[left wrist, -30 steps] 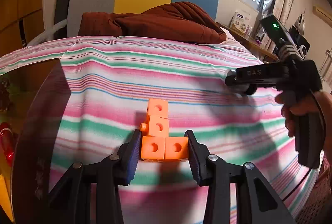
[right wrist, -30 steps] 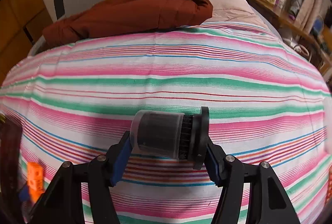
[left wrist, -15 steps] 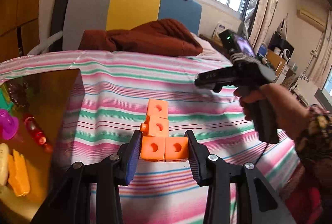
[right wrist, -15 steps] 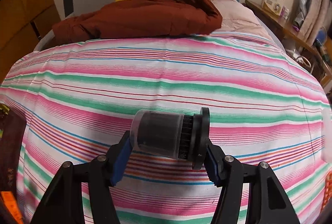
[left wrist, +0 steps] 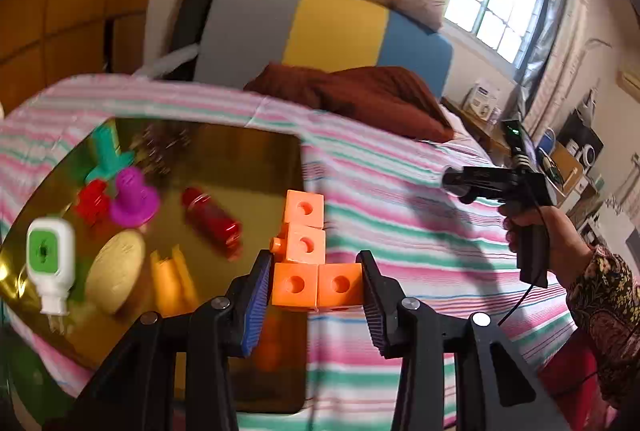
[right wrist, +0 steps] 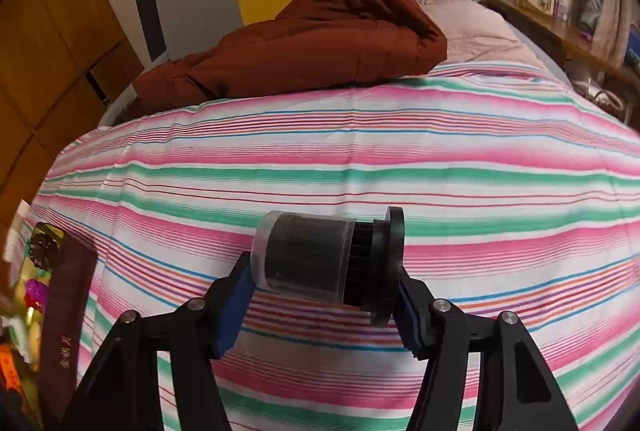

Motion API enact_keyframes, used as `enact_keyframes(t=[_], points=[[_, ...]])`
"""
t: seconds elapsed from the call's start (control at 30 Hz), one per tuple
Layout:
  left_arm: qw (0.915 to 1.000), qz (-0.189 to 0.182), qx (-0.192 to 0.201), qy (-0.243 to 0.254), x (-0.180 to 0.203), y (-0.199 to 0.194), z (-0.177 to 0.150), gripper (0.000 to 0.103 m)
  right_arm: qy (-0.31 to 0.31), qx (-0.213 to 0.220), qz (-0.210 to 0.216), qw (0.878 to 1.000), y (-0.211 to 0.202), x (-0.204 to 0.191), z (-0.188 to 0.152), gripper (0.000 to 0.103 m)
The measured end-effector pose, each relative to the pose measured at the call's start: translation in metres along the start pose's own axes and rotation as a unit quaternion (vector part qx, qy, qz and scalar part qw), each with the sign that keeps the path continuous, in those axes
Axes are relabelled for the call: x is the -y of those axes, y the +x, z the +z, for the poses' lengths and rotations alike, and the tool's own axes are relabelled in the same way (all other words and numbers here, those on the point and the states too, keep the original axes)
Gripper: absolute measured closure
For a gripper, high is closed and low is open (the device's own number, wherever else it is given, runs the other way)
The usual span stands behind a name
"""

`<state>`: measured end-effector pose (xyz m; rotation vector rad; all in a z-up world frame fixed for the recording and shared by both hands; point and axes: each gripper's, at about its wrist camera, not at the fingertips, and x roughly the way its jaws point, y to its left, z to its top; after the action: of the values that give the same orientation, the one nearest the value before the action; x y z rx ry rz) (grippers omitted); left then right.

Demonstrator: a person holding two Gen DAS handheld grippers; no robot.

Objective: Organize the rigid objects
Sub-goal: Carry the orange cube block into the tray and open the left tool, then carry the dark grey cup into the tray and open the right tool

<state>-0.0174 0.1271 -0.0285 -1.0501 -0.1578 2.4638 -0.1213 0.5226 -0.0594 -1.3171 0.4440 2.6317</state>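
Over the near corner of the gold tray, left wrist view: left gripper pinching the orange block cluster by its bottom row of 2 cubes, 2 more cubes stacked above. Cluster held aloft at the tray's right edge, not yet set down. Already lying in the tray: teal piece, purple peg, red piece, red cylinder, white and green bottle, tan disc, yellow piece. Judged well along, with at least 2 held items left to place. Open room noted on the tray's far right part, behind the red cylinder; near part crowded. Striped bedsheet bare to the right. Right gripper seen from the side, well apart above the sheet; its jaws not readable from here.

Above the striped bedsheet, right wrist view: right gripper clamped on the black cylindrical part, lying crosswise between the pads, clear sleeve to the left and flange to the right. Part held off the sheet, not yet delivered. Tray only at the far left edge, behind a dark wall. Brown quilt far back, clear of the working area. Wide open sheet ahead; leftward travel judged necessary, with the tray wall to clear.
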Motion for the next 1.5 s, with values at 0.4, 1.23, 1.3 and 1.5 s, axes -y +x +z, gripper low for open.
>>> enact_keyframes(t=[0.4,1.23,1.3,1.5], points=[[0.9963,-0.001,-0.077,-0.039,-0.035,0.034,0.001,0.061,-0.014,0.007,0.001,1.0,0.002,-0.01,-0.006,0.04],[0.9998,0.007,-0.018,0.005,-0.035,-0.009,-0.024,0.045,-0.075,0.0,0.003,0.997,-0.007,-0.047,-0.013,0.04],[0.9998,0.006,-0.017,0.004,-0.035,-0.01,-0.025,0.045,-0.087,0.002,0.007,0.996,-0.014,-0.059,-0.015,0.04],[0.9999,0.003,-0.01,-0.007,-0.039,-0.015,-0.027,0.045,-0.132,0.006,0.011,0.991,-0.037,-0.108,-0.025,0.04]])
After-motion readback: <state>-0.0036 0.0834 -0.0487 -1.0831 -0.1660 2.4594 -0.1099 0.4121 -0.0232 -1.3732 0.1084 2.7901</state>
